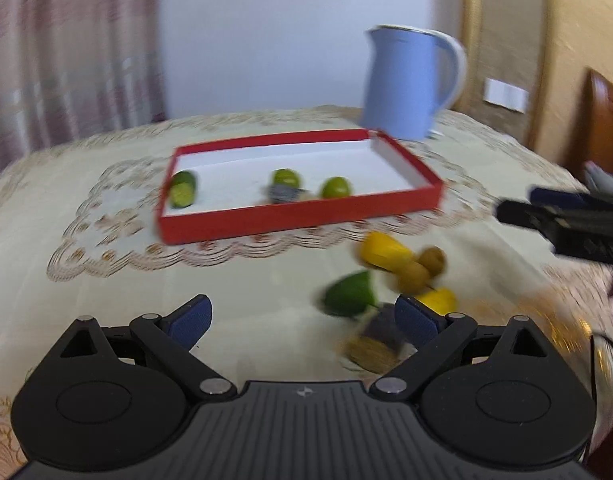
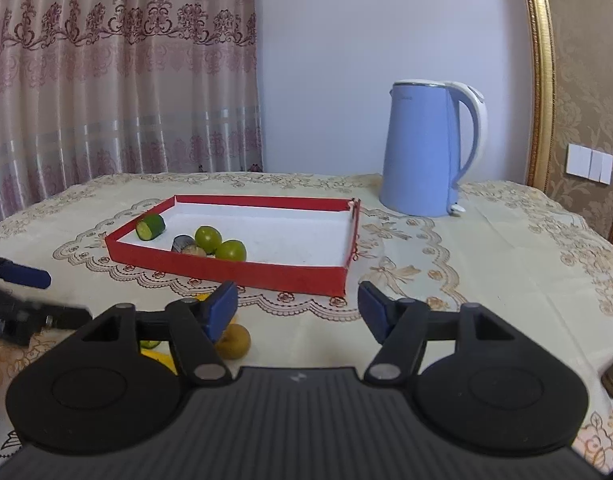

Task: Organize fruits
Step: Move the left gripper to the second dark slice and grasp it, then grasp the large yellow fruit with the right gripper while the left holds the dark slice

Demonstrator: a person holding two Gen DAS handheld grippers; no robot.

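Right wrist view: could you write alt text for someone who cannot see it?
A red tray on a lace tablecloth holds two limes, a cucumber piece and a small dark item, with a blue kettle behind. In front, the right gripper has its jaws open and empty.

The red tray [image 2: 226,270] sits mid-table and is the mark for everything else. Its right half is bare white floor – open room to reach in over the low wall. The left half is taken: a cucumber piece [image 2: 150,227] in the far-left corner, two limes [image 2: 220,245] and a dark roll [image 2: 185,245] against the near wall. Behind the tray's far-right corner stands the tall blue kettle [image 2: 426,152], blocking that side. The cloth right of the tray lies free. In front of its near wall, toward the left, loose fruit crowds the cloth – yellow pieces [image 1: 384,252], brown balls [image 1: 422,266], a green wedge [image 1: 348,294].
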